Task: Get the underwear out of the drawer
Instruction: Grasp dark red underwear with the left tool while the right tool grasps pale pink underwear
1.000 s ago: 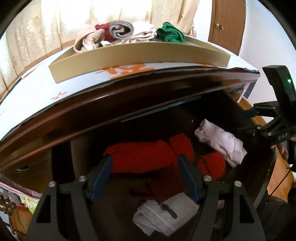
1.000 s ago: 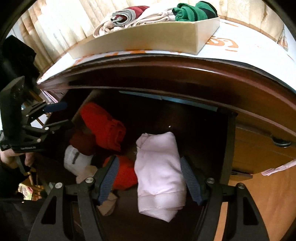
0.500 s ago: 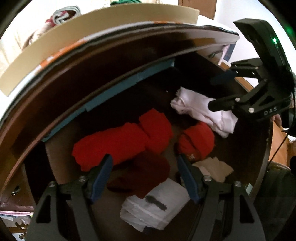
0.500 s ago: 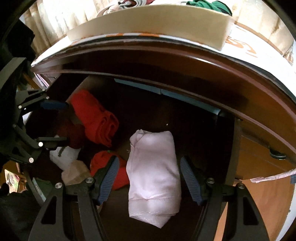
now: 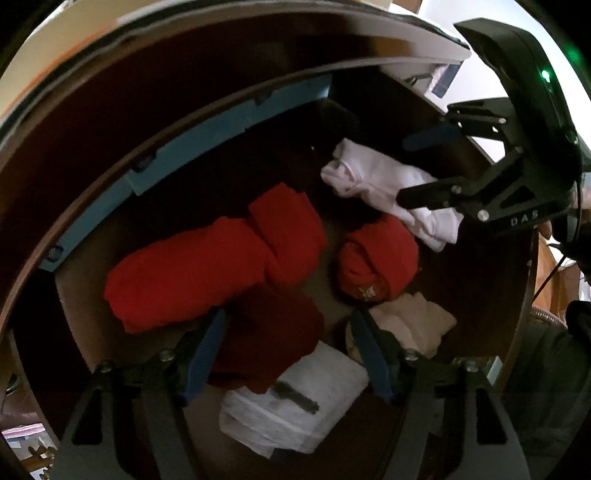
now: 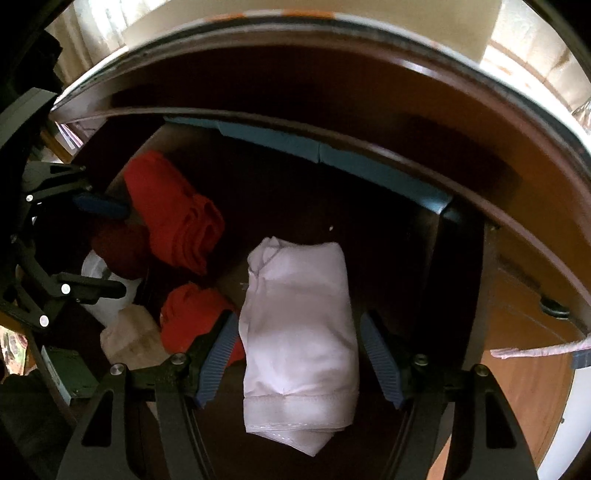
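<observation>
Both my grippers hang spread apart inside the drawer (image 5: 480, 295): left gripper (image 5: 291, 347) over dark red cloth (image 5: 277, 332), right gripper (image 6: 299, 358) straddling pale folded underwear (image 6: 299, 325).

Pale curtains (image 6: 99, 22) hang behind the dresser, a cream box (image 6: 229, 22) sits on its white top (image 5: 417, 44), and off to the right lies orange-brown wooden floor (image 6: 524, 373).
</observation>
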Demonstrator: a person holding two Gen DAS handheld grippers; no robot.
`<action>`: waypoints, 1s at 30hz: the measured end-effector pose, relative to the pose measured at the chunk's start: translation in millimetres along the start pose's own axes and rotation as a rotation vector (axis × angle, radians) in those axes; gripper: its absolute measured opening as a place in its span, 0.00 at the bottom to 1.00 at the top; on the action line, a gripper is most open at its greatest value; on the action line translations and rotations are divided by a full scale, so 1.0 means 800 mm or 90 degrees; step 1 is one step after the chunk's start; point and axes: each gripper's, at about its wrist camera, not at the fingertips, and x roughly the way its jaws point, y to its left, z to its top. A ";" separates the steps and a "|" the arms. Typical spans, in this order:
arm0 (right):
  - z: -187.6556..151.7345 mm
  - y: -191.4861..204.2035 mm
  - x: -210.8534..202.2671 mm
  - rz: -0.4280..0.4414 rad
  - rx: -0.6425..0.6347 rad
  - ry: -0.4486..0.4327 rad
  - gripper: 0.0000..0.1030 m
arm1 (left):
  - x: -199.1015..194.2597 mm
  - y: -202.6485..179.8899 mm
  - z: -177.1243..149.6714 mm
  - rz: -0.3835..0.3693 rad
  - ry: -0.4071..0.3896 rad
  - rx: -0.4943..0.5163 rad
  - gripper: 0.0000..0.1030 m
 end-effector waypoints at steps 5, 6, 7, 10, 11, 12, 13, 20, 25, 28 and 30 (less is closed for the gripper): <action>0.002 0.002 0.007 -0.017 -0.005 0.017 0.69 | 0.015 -0.004 0.006 0.005 0.017 0.009 0.56; 0.002 0.004 0.008 -0.020 -0.008 0.019 0.69 | 0.017 -0.005 0.006 0.006 0.021 0.009 0.53; 0.000 0.006 0.008 -0.022 -0.010 0.020 0.69 | 0.018 -0.004 0.007 0.008 0.021 0.008 0.51; 0.000 0.013 0.013 -0.029 -0.023 0.028 0.69 | 0.021 0.003 0.008 0.010 0.024 0.000 0.46; 0.002 0.018 0.014 -0.031 -0.028 0.030 0.69 | 0.022 0.004 0.008 0.009 0.023 -0.005 0.45; 0.002 0.016 0.015 -0.032 -0.033 0.033 0.69 | 0.022 0.007 0.007 0.007 0.022 -0.006 0.44; 0.002 0.019 0.018 -0.035 -0.040 0.038 0.69 | 0.027 0.009 0.012 0.007 0.022 -0.005 0.43; 0.008 0.028 0.031 -0.033 -0.056 0.062 0.69 | 0.027 0.007 0.014 0.007 0.020 0.002 0.40; 0.013 0.032 0.040 -0.034 -0.059 0.076 0.68 | 0.031 0.002 0.019 0.007 0.021 0.000 0.40; 0.016 0.027 0.044 -0.023 -0.049 0.084 0.61 | 0.032 0.001 0.018 0.010 0.029 0.001 0.44; 0.014 0.022 0.050 -0.014 -0.043 0.094 0.55 | 0.036 0.001 0.018 0.011 0.035 0.003 0.45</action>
